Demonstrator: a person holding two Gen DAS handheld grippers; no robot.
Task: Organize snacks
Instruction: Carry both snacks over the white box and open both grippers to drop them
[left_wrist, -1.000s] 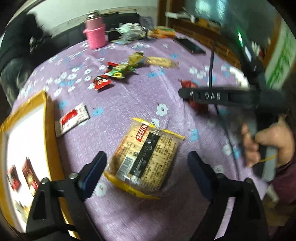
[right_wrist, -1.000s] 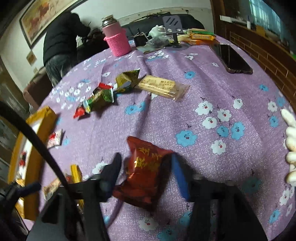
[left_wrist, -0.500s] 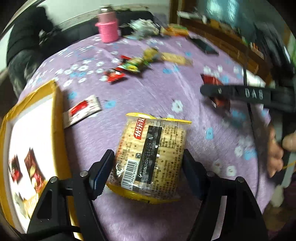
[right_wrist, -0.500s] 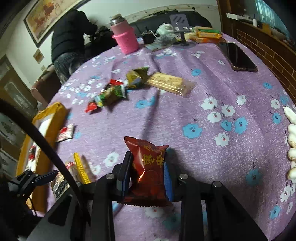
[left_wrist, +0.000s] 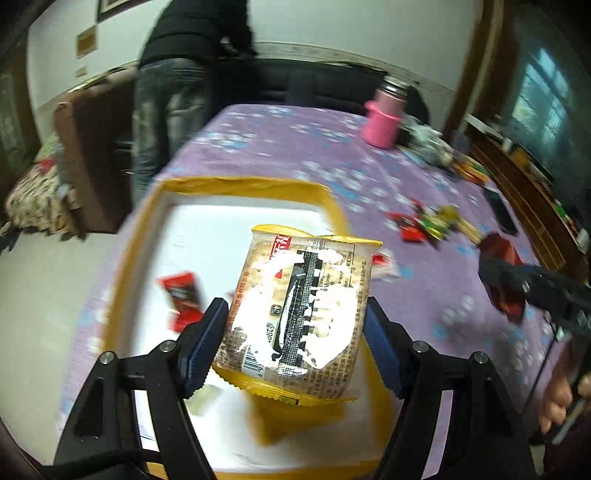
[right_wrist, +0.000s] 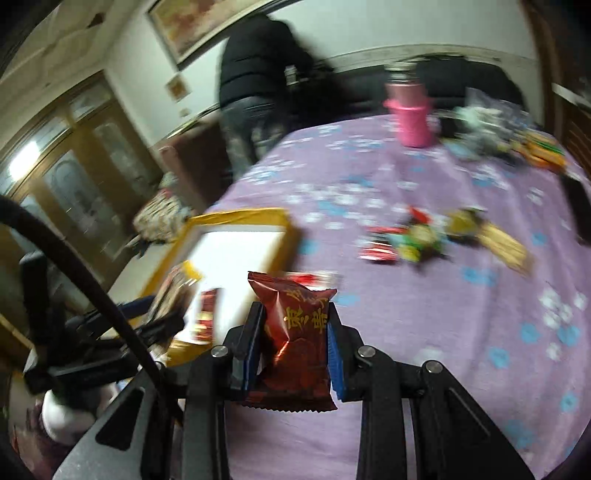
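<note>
A purple flowered tablecloth (right_wrist: 424, 325) is seen covering the table, with a yellow-rimmed, white-bottomed tray (left_wrist: 136, 236) lying at its near left edge. In the left wrist view the left gripper (left_wrist: 295, 343) is clamped on a cracker packet (left_wrist: 299, 314): clear film with yellow crimped ends, a black printed strip down the middle, pale square crackers inside, glare across the face. The packet is held above the tray floor, where a small red sachet (left_wrist: 183, 299) lies at 9 o'clock from it. In the right wrist view the right gripper (right_wrist: 293, 350) is closed on a dark red foil pouch (right_wrist: 295, 332) with gold characters, held upright over the cloth just beside the tray's right rim. A blurred cluster of loose snacks (right_wrist: 417, 240) lies at 1 o'clock from the pouch, a pink flask (right_wrist: 408, 114) farther back.
</note>
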